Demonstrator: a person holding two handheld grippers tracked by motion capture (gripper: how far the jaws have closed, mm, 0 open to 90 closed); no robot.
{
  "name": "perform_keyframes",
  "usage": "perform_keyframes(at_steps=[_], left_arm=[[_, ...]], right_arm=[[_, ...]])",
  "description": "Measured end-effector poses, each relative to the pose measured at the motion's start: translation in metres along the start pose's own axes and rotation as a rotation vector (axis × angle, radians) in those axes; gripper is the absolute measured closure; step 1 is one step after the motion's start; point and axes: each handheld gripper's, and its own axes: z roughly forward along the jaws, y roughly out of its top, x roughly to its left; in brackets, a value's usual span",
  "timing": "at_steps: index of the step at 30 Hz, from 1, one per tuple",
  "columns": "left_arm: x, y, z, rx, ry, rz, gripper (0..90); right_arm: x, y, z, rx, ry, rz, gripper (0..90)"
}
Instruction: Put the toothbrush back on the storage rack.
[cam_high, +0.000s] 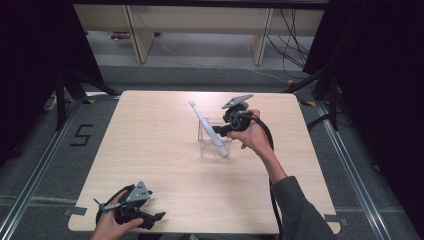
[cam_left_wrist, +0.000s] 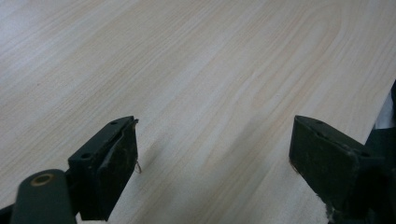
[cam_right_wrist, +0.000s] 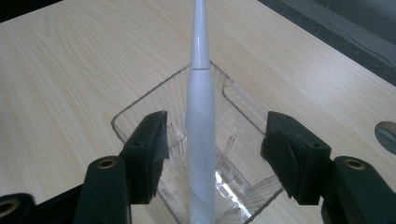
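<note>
Two grippers are at work on the pale wooden worktop (cam_high: 150, 140). Over at the near left corner, the left gripper (cam_high: 131, 206) rests low in the person's left hand (cam_high: 111, 225). Its fingers (cam_left_wrist: 109, 163) are spread wide with nothing but bare wood between them, so it looks like it is just waiting. Going right, past the middle of the worktop, a clear plastic box (cam_high: 206, 145) stands with its top open. A white toothbrush (cam_high: 207, 127) stands in it with its fat end down at the bottom, and it leans so its thin brush end points up and to the left, out over the rim. It is smooth and white, thick low down and thin higher up, with a ring where the two parts join. The right gripper (cam_high: 223, 131), held in the right hand (cam_high: 252, 135), is right by the box. In the right gripper view its fingers (cam_right_wrist: 149, 149) are released and stand one on each side of the handle, not touching it. I can't tell if the toothbrush was just put in or is about to be taken out. To lift it, the fingers must squeeze the handle evenly, because it looks slippery and could slide.
</note>
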Motion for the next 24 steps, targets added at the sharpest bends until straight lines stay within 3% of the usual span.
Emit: perform_keyframes(at_steps=[5, 8, 12, 22, 24], left_arm=[[0.001, 0.000, 0.000, 0.003, -0.001, 0.001, 15.1], [0.000, 0.000, 0.000, 0.005, -0.002, 0.002, 15.1], [0.001, 0.000, 0.000, 0.004, -0.002, 0.000, 15.1], [0.001, 0.000, 0.000, -0.001, -0.002, -0.001, 15.1], [0.000, 0.000, 0.000, -0.004, 0.001, -0.002, 15.1]], right_arm=[[0.003, -0.002, -0.008, -0.021, 0.006, 0.058, 34.6], [0.002, -0.003, -0.010, -0.047, 0.001, 0.035, 34.0], [0.004, -0.004, -0.015, -0.043, 0.006, 0.070, 31.4], [0.000, -0.010, -0.023, -0.057, 0.008, 0.071, 31.3], [0.000, -0.012, -0.023, -0.084, 0.000, 0.074, 31.3]])
